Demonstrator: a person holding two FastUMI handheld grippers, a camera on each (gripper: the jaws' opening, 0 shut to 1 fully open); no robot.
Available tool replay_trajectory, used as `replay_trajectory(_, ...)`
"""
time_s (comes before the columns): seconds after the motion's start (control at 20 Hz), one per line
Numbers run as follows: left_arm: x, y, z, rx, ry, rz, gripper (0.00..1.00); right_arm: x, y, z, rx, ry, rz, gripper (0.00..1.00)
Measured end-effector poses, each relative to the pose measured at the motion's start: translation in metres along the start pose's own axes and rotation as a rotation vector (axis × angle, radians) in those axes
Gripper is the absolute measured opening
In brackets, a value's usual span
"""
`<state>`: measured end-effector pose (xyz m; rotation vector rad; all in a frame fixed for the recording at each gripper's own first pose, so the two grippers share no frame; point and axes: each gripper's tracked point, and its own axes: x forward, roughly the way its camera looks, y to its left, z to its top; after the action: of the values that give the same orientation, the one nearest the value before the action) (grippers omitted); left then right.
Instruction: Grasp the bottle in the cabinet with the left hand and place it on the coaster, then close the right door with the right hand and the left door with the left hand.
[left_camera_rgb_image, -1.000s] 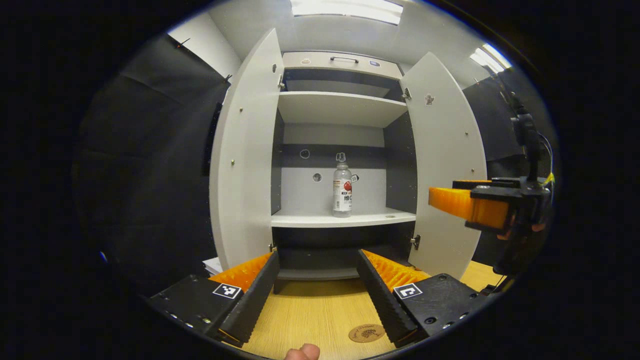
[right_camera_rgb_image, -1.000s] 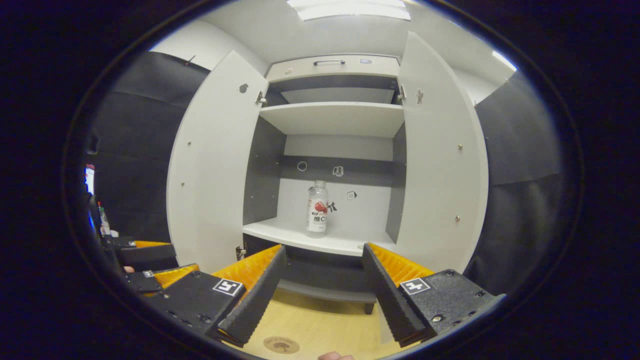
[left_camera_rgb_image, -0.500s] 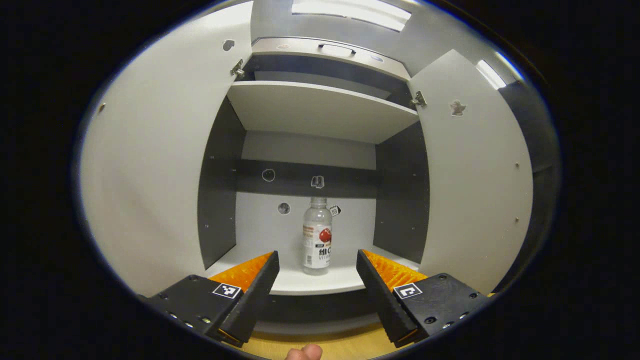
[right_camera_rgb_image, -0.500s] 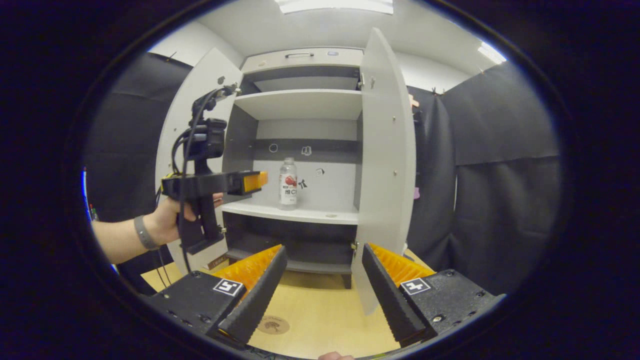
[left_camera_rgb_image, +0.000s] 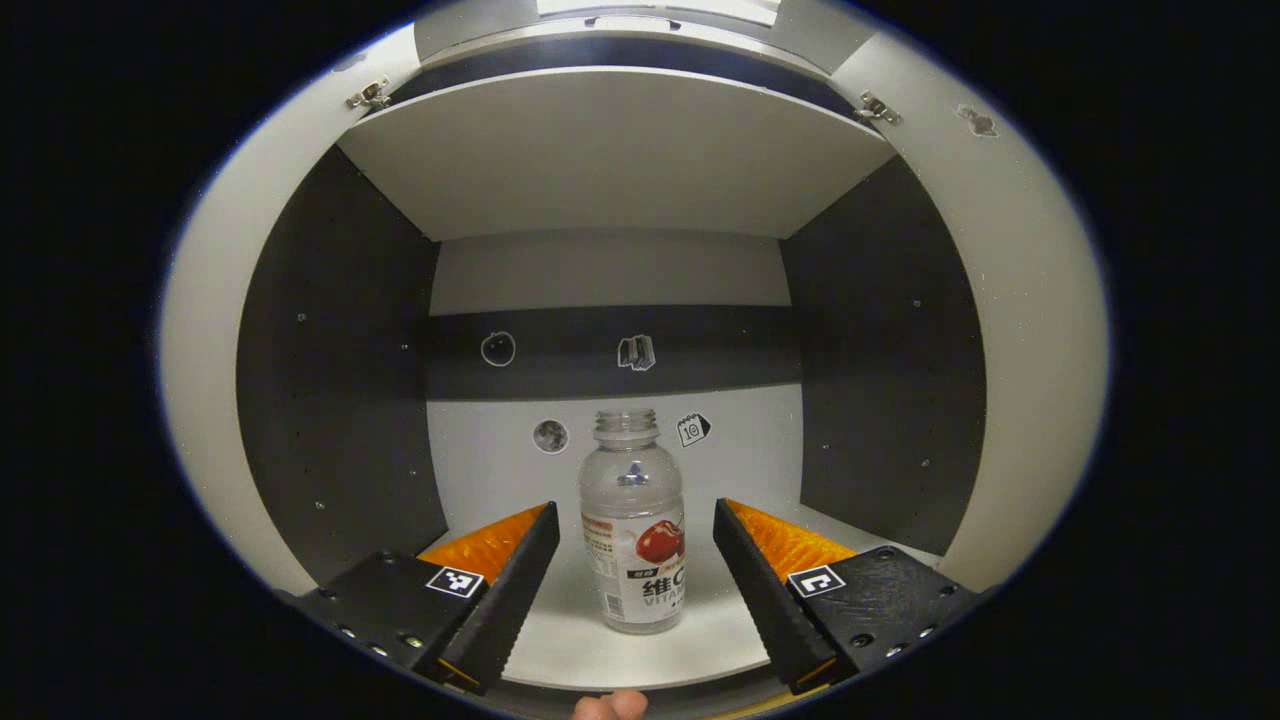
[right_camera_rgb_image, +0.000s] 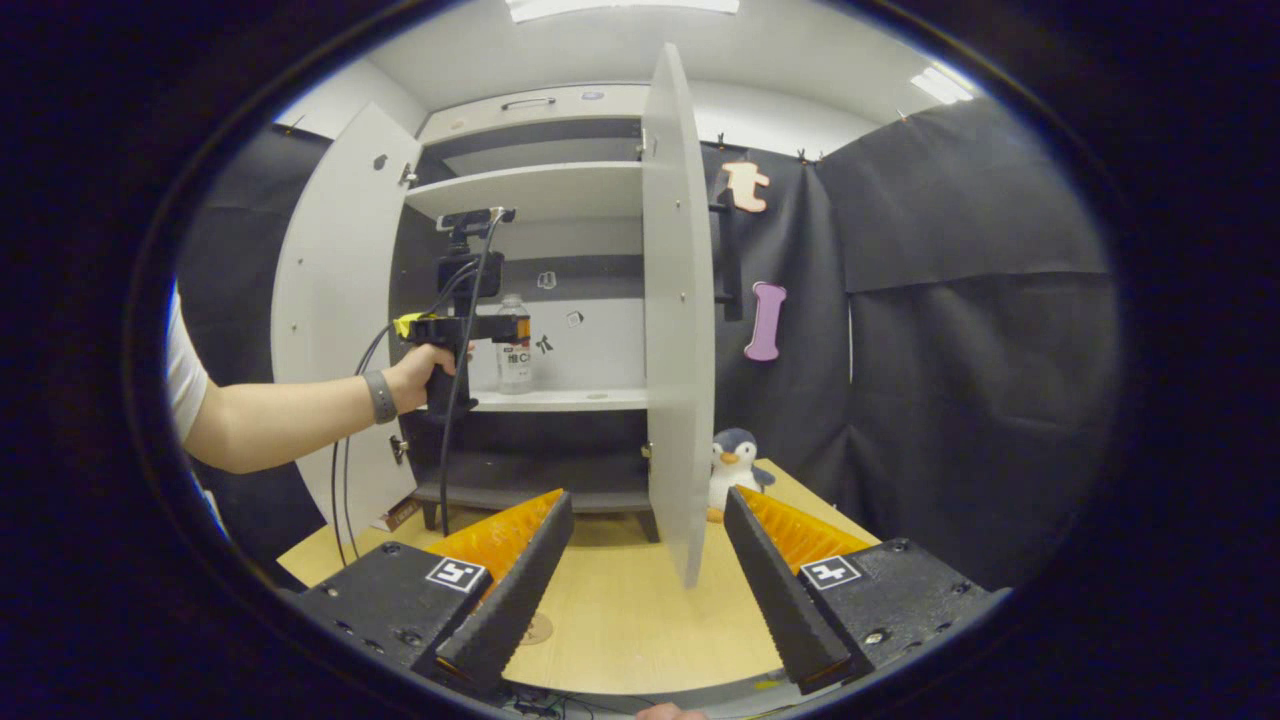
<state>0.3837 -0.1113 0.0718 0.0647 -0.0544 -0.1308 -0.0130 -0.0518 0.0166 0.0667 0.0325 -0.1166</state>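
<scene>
Up close along the left gripper (left_camera_rgb_image: 634, 506): fingers spread wide, one on either side of a clear plastic bottle (left_camera_rgb_image: 633, 520), with a gap left on both sides and nothing yet held. Stood upright near the middle of the white shelf (left_camera_rgb_image: 560, 655), inside the cabinet (left_camera_rgb_image: 330, 400), close to the front edge.

Judged as the reach-and-grasp step, with nothing of the task yet finished. Probably best done by easing a little farther in until the labelled belly sat squarely between the ridged pads, then closing evenly on that widest part and not on the narrow neck. Better lifted straight up before being drawn back, to avoid dragging the base and tipping it. Worth keeping level on the way out, under the shelf above.

From the right gripper (right_camera_rgb_image: 648, 494), held low and near over the wooden table (right_camera_rgb_image: 630, 610), fingers likewise wide and empty. Seen farther off, a hand (right_camera_rgb_image: 420, 365) holding the other tool at the shelf.

Counted: one bottle. One round coaster (right_camera_rgb_image: 536, 628), on the table near the right tool's left finger, well apart from the cabinet. Two doors, the left door (right_camera_rgb_image: 330, 300) and the right door (right_camera_rgb_image: 678, 320), both swung open. Two grippers. One penguin toy (right_camera_rgb_image: 732, 465), on the table just right of the right door. Four small stickers (left_camera_rgb_image: 497, 348) on the back wall.
</scene>
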Motion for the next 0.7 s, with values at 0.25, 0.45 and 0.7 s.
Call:
replay_trajectory(0.25, 0.030, 0.009, -0.008, -0.007, 0.022, 0.034, 0.95, 0.003, -0.022, 0.000, 0.005, 0.007, -0.050, 0.99)
replay_trajectory(0.45, 0.040, 0.012, -0.009, -0.018, 0.032, 0.045, 0.86, 0.005, -0.030, 0.002, 0.005, -0.003, -0.063, 0.99)
replay_trajectory(0.7, 0.023, 0.011, 0.015, -0.022, -0.013, 0.022, 0.77, 0.006, -0.030, 0.002, 0.008, -0.009, -0.054, 0.99)
